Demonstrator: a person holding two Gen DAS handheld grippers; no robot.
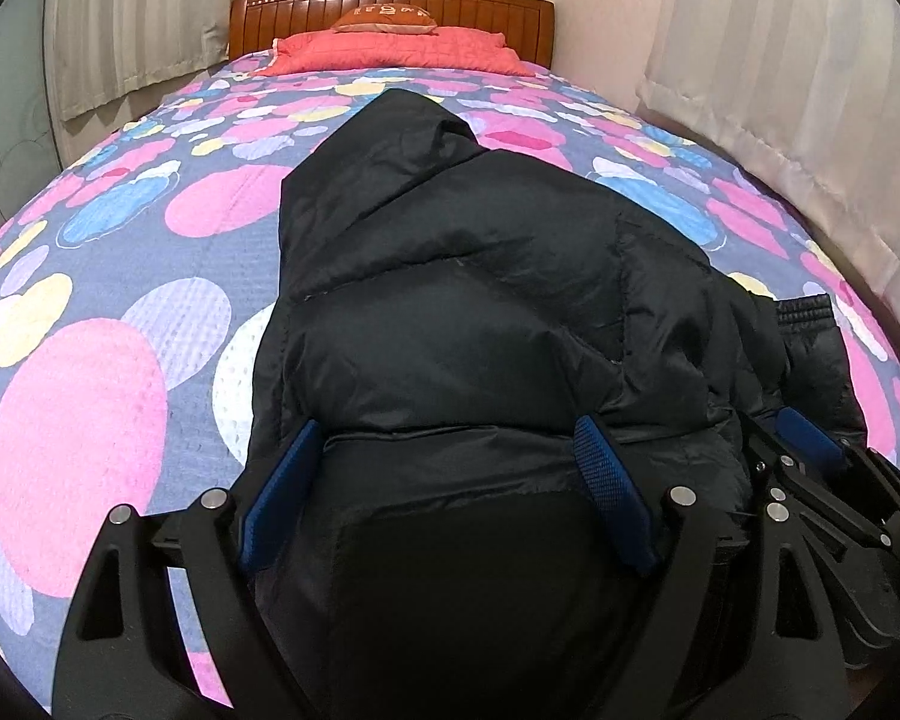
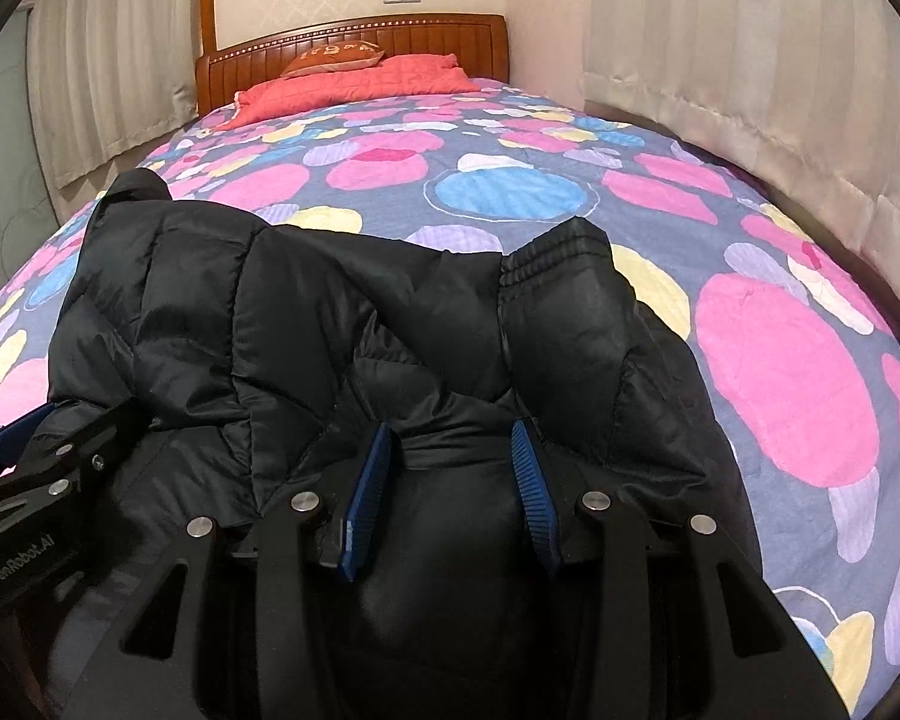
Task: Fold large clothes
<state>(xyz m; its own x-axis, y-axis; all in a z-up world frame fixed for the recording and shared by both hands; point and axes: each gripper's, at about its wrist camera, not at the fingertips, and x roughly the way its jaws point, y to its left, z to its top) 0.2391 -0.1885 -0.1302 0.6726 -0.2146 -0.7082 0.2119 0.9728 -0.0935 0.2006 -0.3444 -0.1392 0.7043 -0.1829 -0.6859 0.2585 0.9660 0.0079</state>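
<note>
A black puffer jacket [image 1: 480,300] lies lengthwise on the bed, its hood [image 1: 414,120] toward the headboard. My left gripper [image 1: 447,429] stands wide over the near hem. Its blue pads [image 1: 282,480] sit on either side of the padded bulk without squeezing it. My right gripper [image 2: 451,427] is shut on a bunched fold of the jacket [image 2: 306,312] just below a folded-in sleeve with a ribbed cuff [image 2: 555,252]. Each gripper shows in the other's view: the right gripper [image 1: 810,456] at the jacket's right edge, the left gripper [image 2: 30,438] at the lower left.
The bedspread [image 1: 120,312] has pink, blue and yellow circles. A red pillow [image 1: 402,51] and a wooden headboard [image 1: 306,12] are at the far end. Pale curtains [image 2: 750,90] hang close along the right side, and more curtains [image 1: 120,30] on the left.
</note>
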